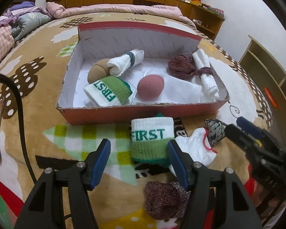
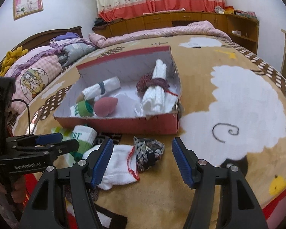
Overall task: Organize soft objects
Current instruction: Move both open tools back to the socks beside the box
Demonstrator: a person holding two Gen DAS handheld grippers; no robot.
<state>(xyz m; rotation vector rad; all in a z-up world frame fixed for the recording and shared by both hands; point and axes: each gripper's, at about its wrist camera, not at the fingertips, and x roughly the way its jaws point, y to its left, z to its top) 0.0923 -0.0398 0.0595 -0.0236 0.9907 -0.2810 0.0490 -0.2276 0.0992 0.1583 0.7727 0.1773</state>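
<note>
Bedspread [image 1: 38, 99] underneath, the folded FIRST sock [image 1: 151, 143] lies between the left gripper's [image 1: 139, 164] parted, untouching jaws.

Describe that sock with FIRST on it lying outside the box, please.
The FIRST sock is a folded knit bundle: white cuff with green lettering, light green band, darker green edge. It lies flat on the blanket just in front of the red box, beside a white sock, between the open left gripper fingers, untouched.
</note>
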